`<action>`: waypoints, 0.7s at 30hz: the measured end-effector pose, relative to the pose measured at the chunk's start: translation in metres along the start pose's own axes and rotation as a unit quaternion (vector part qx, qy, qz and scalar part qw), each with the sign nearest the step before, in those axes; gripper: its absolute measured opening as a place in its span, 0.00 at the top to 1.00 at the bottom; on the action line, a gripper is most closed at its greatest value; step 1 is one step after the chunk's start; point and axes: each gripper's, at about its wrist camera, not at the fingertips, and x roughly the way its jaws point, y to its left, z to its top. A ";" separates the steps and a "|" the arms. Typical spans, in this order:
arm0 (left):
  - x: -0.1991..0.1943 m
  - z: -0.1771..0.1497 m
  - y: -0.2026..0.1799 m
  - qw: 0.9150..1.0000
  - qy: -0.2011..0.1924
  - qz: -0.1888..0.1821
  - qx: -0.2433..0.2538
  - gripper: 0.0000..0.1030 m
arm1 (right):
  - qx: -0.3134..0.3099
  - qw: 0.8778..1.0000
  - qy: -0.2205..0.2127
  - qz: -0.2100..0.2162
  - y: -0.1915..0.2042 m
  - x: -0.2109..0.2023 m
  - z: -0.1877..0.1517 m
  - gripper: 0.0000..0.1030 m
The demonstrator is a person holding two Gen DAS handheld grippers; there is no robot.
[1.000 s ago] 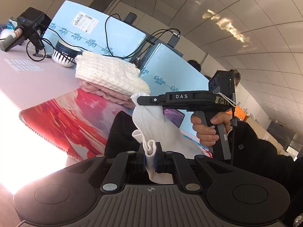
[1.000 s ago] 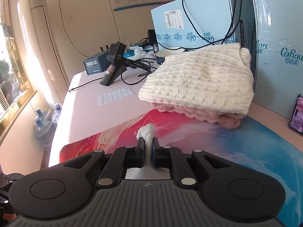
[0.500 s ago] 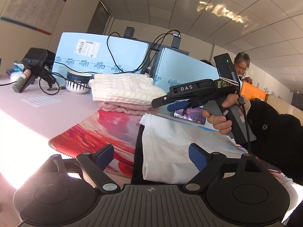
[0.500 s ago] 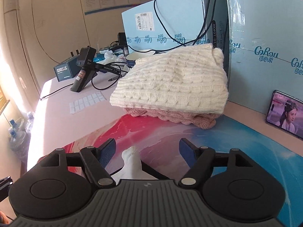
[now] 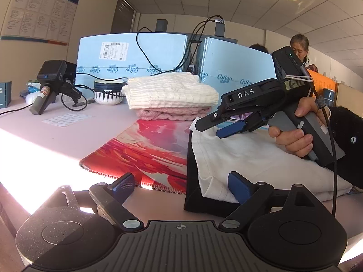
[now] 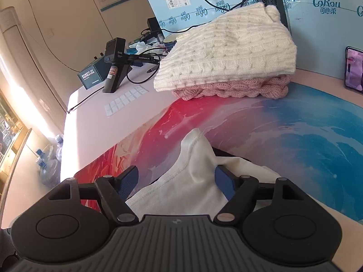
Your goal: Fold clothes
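A white garment (image 5: pixel 254 158) lies on a black garment (image 5: pixel 192 195) at the near edge of the red-and-blue mat (image 5: pixel 145 149). My left gripper (image 5: pixel 181 187) is open, its right finger against the white cloth's near corner. My right gripper (image 5: pixel 217 124), seen in the left wrist view, hovers open over the white garment's far corner. In the right wrist view the right gripper (image 6: pixel 175 181) is open, with a raised corner of the white garment (image 6: pixel 192 172) between its fingers, not pinched.
A folded cream knit sweater (image 5: pixel 170 90) lies on a pink one (image 5: pixel 172 114) at the mat's far edge. Blue boxes (image 5: pixel 136 59) with cables stand behind. A spare gripper (image 5: pixel 50 83), a striped bowl (image 5: pixel 109 91), a phone (image 6: pixel 354 70) and a label sheet (image 5: pixel 65 119) are on the table.
Both grippers were shut on the white garment one second ago. They opened and let it go, and it now lies spread on the black garment. The left gripper dropped lower.
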 end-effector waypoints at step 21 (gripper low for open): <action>-0.003 0.001 -0.001 0.997 0.000 -0.042 -0.061 0.07 | 0.078 0.966 -0.176 -0.173 -0.022 -0.122 -0.060 0.13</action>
